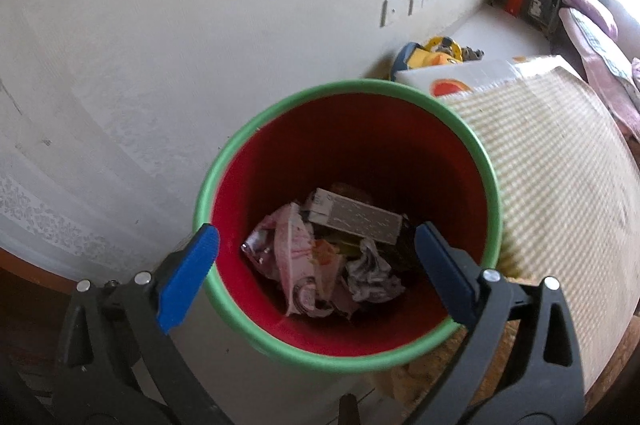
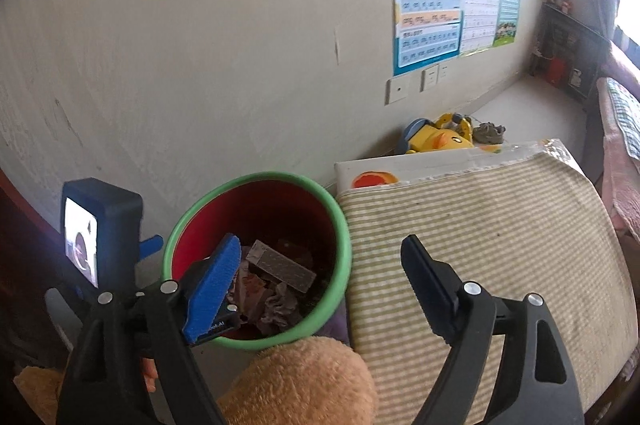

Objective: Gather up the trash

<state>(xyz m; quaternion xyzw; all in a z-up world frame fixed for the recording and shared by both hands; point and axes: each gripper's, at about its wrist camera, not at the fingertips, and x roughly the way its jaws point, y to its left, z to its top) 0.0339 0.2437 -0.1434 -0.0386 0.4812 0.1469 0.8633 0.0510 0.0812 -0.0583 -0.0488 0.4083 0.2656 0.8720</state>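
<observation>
Blue-padded fingers [image 1: 188, 277] of the left gripper [image 1: 316, 277] frame the near rim of the trash bin [image 1: 240, 145], a red bucket with a green lip that stands on the floor against a pale wall [image 1: 160, 25]. The jaws stand wide apart with nothing between them; they hang above the bin's mouth and press on no part of it. Down in the bin lies the collected trash: a flat grey carton [image 1: 356, 221] resting at a slant on top, a crumpled pink wrapper [image 1: 304, 261] on the left below it, and a wad of greyish paper [image 1: 372, 273] on the right.

From the right wrist view the right gripper [image 2: 320, 281] is also spread open and empty. Its blue pad shows over the near left part of the bin [image 2: 256, 181], while its other finger shows over a green-and-white striped cushion [image 2: 480, 245] that sits just beside the bin on the right. The grey carton [image 2: 280, 267] is visible inside the bucket from here too. The left gripper's body [image 2: 100, 229], with a small lit screen, appears at the bin's left side. A tan plush toy [image 2: 304, 381] fills the bottom edge, close under the camera.

Behind the cushion a white box with an orange print [image 2: 384, 173] touches it, and a yellow toy [image 2: 440, 137] lies further back on the floor. Colourful charts [image 2: 432, 9] hang on the wall above wall plates [image 2: 416, 85].
</observation>
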